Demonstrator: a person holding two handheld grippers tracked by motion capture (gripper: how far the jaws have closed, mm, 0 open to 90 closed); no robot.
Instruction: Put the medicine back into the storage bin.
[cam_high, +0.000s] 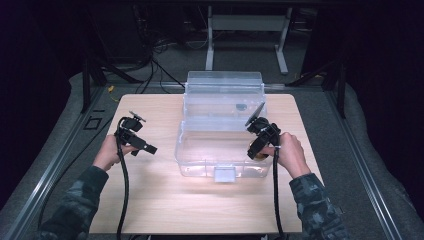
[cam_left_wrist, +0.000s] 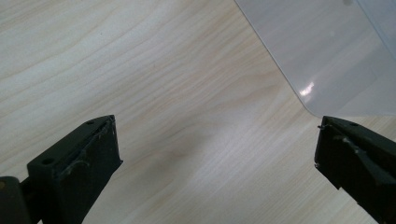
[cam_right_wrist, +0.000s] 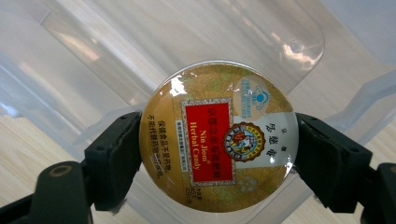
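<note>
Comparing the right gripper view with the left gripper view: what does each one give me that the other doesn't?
Right gripper view: a round candy tin clamped between the right gripper's jaws, over the clear plastic box. Left gripper view: the left gripper, jaws spread wide with nothing between them, above bare table. Both show part of the box and the light wood tabletop.

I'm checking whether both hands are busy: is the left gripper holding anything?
No. In the left gripper view the left gripper has its fingers spread wide, with nothing but bare wooden table between them.
</note>
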